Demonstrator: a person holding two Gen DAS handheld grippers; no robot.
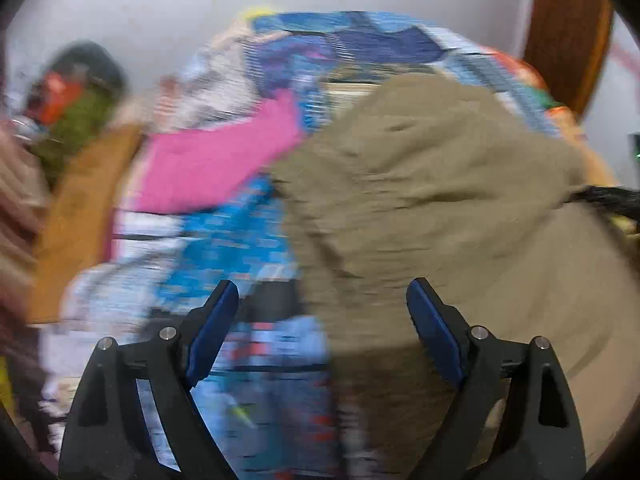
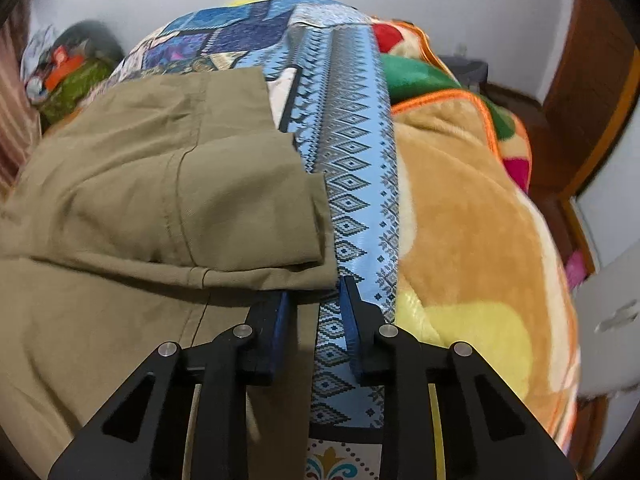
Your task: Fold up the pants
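The pants [image 2: 160, 184], a khaki pair, lie on a blue patterned bedsheet [image 2: 356, 184], and everything else can be placed against them. In the right wrist view they are already doubled over: a folded layer with a hem or cuff edge sits on top of a lower layer, its corner ending just beside the right gripper [image 2: 314, 300]. That gripper's jaws are drawn close together around the folded corner; the cloth sits between them, but the pads are partly hidden under the fold, so whether they truly pinch it cannot be told. An orange fleece blanket [image 2: 472, 208] lies to the right of the pants, past the strip of sheet.

The left wrist view is blurred. There the left gripper [image 1: 322, 320] stands spread wide at the left edge of the pants, holding nothing. A pink cloth [image 1: 216, 164] lies beyond that edge.

Judging by the layers, at least one fold is made; a further fold and some smoothing probably remain.
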